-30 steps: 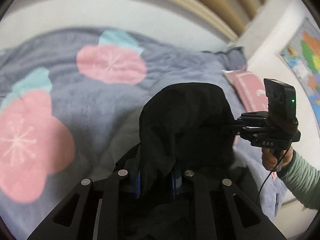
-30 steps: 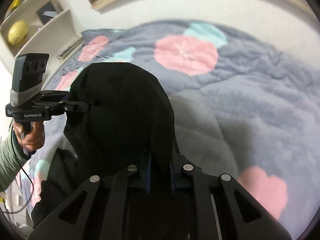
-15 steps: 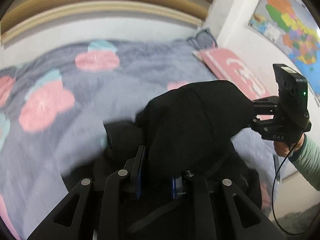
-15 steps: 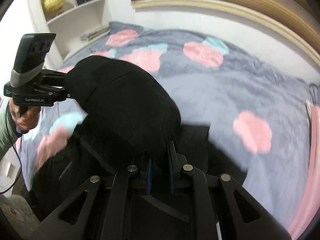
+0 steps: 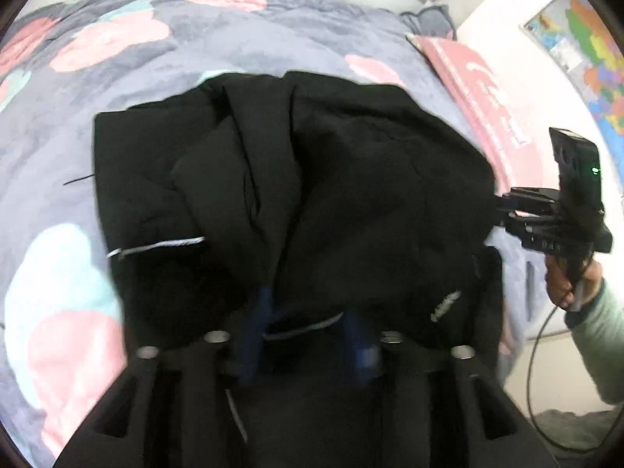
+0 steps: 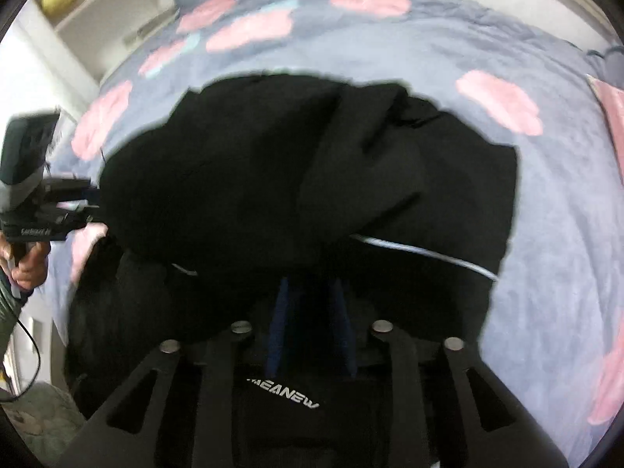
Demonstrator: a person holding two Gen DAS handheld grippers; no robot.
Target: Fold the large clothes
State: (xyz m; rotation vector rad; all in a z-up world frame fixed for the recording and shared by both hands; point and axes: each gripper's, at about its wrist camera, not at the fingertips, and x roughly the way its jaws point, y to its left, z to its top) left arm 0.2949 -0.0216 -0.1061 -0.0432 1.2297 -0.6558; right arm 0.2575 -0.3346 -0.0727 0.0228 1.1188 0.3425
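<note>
A large black garment (image 5: 312, 195) with thin white stripes lies spread over a grey bed cover with pink blotches; it also fills the right wrist view (image 6: 296, 179). My left gripper (image 5: 308, 319) has its blue pads apart, with a fold of the garment draped over and between them. My right gripper (image 6: 310, 319) also has its pads apart at the garment's near edge, above a white "MEANEW" print (image 6: 284, 390). The right gripper shows at the garment's right edge in the left wrist view (image 5: 553, 218), the left gripper at its left edge in the right wrist view (image 6: 43, 210).
The bed cover (image 5: 117, 46) stretches behind and beside the garment. A pink pillow (image 5: 483, 89) lies at the head of the bed, under a wall map (image 5: 585, 39). White shelves (image 6: 97, 19) with a yellow ball stand beyond the bed's left side.
Both grippers have swung forward and down, laying the lifted black fold over the rest of the garment on the bed. Their pads, pinched before, now stand apart.
</note>
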